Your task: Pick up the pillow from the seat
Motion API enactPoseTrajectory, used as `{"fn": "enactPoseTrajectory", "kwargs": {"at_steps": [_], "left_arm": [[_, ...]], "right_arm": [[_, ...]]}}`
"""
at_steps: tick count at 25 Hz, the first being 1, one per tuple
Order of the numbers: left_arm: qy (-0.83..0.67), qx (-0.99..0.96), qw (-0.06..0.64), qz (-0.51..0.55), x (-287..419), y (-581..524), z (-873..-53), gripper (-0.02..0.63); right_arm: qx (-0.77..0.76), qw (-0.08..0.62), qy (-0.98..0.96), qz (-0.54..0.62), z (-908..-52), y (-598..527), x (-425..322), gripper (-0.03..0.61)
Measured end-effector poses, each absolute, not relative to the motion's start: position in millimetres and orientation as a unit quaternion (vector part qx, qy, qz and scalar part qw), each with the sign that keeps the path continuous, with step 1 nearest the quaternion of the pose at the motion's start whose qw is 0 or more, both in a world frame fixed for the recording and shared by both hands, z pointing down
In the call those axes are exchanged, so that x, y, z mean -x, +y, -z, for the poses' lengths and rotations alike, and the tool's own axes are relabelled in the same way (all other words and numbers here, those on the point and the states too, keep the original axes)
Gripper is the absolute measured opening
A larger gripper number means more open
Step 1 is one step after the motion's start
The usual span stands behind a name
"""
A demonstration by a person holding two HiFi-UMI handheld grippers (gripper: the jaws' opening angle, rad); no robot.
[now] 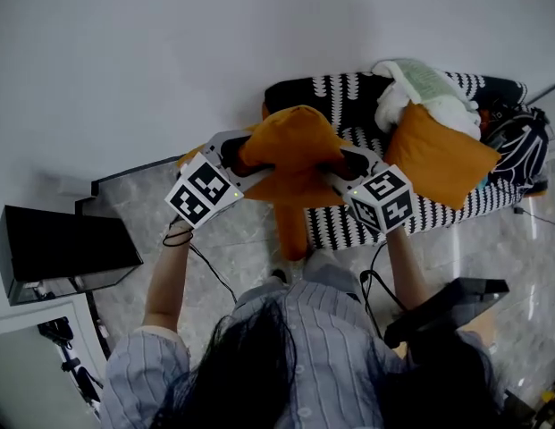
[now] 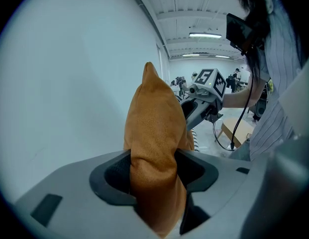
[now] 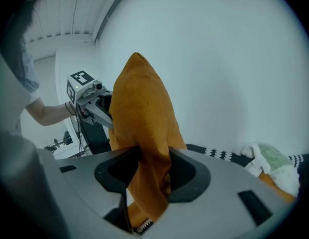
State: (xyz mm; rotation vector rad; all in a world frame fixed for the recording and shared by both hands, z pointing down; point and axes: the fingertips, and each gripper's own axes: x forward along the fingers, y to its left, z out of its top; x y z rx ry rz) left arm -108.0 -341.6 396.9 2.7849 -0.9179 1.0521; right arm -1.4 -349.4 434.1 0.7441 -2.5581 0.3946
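Observation:
An orange pillow (image 1: 293, 155) hangs in the air between both grippers, lifted off the black-and-white patterned seat (image 1: 438, 211). My left gripper (image 1: 244, 161) is shut on the pillow's left edge; in the left gripper view the orange fabric (image 2: 156, 148) is pinched between the jaws. My right gripper (image 1: 335, 165) is shut on the right edge, with fabric (image 3: 147, 148) squeezed between its jaws. Each gripper view shows the other gripper (image 2: 206, 91) (image 3: 89, 101) beyond the pillow.
A second orange pillow (image 1: 442, 155) and a white-green bundle of cloth (image 1: 424, 92) lie on the seat. A black bag (image 1: 518, 141) sits at its right end. A black box (image 1: 63, 248) stands on the floor at left. A white wall is behind.

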Motion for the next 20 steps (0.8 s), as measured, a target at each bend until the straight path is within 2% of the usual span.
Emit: {"fn": "enactPoseTrajectory", "kwargs": {"at_steps": [20], "left_arm": [[-0.277, -0.917, -0.042, -0.285, 147, -171, -361, 0.261]], "right_arm": [[-0.345, 0.22, -0.909, -0.08, -388, -174, 39, 0.184]]}}
